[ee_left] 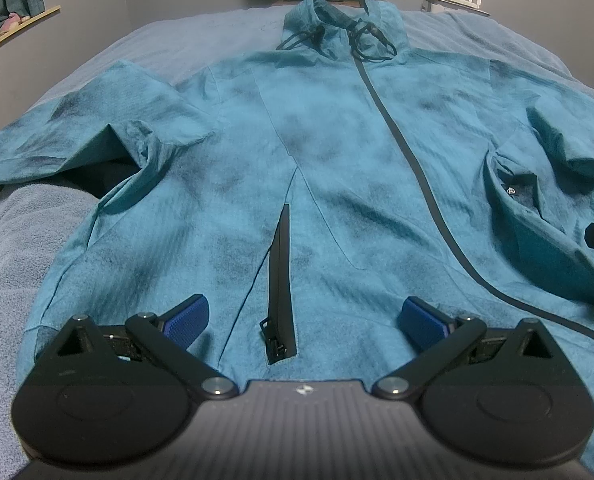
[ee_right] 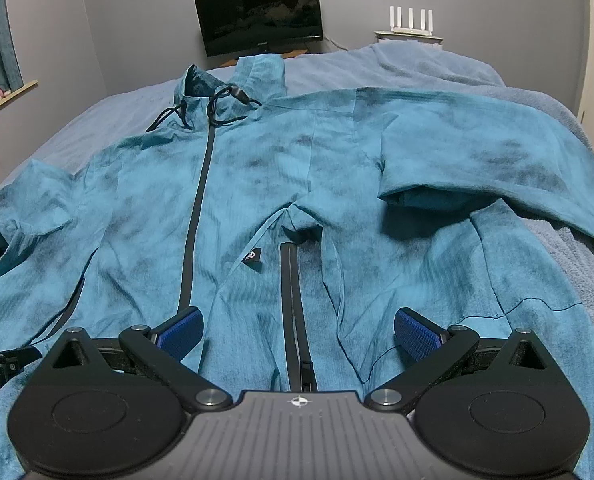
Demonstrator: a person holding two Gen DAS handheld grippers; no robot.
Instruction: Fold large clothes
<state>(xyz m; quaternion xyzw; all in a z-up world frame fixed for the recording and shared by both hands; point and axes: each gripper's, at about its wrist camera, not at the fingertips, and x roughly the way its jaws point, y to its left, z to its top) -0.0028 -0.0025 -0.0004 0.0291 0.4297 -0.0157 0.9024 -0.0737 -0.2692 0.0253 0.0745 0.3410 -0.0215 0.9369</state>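
Across the blue-grey terry bedspread (ee_left: 29, 232) a large teal hooded zip-up jacket (ee_left: 337, 140) lies face up, hood at the far end, hem at the near edge, both sleeves spread out left & right. That flat, front-up layout looks like the prep for folding: nothing's doubled over yet, so I'd judge the task at its very start.

Left gripper (ee_left: 303, 316) hovers just above the hem on the jacket's left half, straddling the black left pocket zip (ee_left: 281, 280). Jaws wide apart, blue pads clear of the cloth, nothing held. Right gripper (ee_right: 299, 330) sits in a matching spot on the right half, over the black right pocket zip (ee_right: 293, 308), also spread wide w/ nothing between the pads. Its tip peeks into the left view's right edge, so the two are side by side at the hem.

Long black centre zipper (ee_right: 197, 200) runs from hem to collar, closed; black drawcords (ee_right: 217, 112) lie loose by the neck.

Likely reason for both tools at the hem: pinch the bottom corners together, or move out to the sleeves. Left sleeve (ee_left: 77, 136) is rumpled near the armpit, may need smoothing first.

Dark monitor (ee_right: 259, 18) & white router (ee_right: 411, 20) stand beyond the bed, out of the way.
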